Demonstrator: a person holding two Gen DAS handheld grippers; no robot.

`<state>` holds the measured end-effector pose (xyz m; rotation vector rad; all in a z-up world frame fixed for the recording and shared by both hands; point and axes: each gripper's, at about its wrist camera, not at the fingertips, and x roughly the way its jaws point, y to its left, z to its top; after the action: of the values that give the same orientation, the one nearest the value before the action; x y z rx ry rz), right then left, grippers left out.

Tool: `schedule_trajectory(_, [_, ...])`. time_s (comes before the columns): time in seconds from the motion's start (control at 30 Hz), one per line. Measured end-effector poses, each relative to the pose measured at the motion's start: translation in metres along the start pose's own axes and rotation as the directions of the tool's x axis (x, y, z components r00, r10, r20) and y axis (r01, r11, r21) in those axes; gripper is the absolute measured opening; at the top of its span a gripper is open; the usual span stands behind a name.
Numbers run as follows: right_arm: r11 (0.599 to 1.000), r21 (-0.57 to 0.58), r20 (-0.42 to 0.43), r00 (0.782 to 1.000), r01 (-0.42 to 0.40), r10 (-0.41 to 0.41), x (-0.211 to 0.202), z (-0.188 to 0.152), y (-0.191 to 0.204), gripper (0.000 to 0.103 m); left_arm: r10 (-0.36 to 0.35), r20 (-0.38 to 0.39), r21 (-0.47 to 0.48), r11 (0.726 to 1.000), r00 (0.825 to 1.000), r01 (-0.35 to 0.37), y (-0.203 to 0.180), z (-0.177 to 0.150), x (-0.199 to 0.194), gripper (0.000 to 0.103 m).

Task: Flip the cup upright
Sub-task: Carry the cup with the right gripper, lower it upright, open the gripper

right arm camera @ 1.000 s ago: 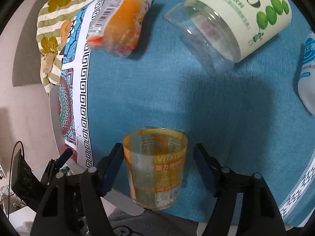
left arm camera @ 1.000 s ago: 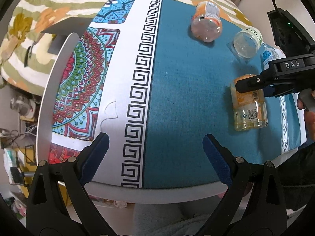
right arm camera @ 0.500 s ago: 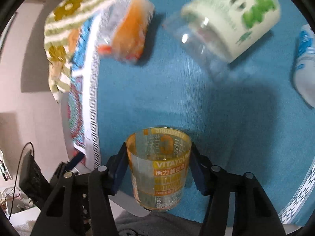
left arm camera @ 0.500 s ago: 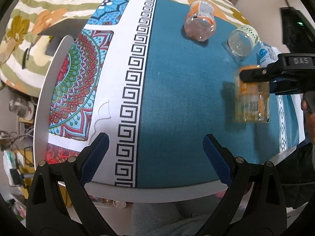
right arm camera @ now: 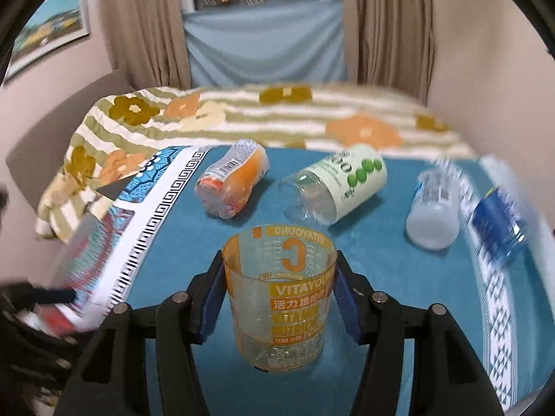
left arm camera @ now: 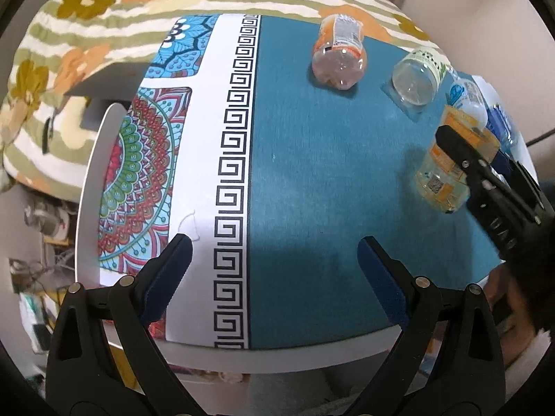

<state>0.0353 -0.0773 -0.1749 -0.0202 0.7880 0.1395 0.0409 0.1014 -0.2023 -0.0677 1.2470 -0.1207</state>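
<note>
Right wrist view: right gripper [right arm camera: 279,298] clamps upright cup [right arm camera: 280,298] between both pads; left gripper [left arm camera: 274,263] gapes, holding nothing.

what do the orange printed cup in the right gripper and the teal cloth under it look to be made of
The orange printed cup, clamped in the right gripper: likely thin clear plastic with a glossy finish, since the far-side print and the blue pads show through its wall; glass cannot be ruled out.
The teal cloth: seems a woven fabric, matte, with a fine grainy texture and no shine.
</note>
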Motion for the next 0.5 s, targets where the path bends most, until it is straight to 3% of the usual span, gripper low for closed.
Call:
schedule_trajectory(0.2, [0.999,-0.022,0.099,0.995,0.031,-0.029,0.003,-0.02,0.005,0.053,0.002,0.004,0.001,1.0,1.0,-0.002,0.001,-0.005,0.006,0.101])
schedule_trajectory(0.5, [0.999,-0.039,0.116,0.993,0.031,-0.026,-0.007,-0.036,0.007,0.053,0.006,-0.003,0.007,1.0,1.0,-0.006,-0.001,-0.009,0.01,0.101])
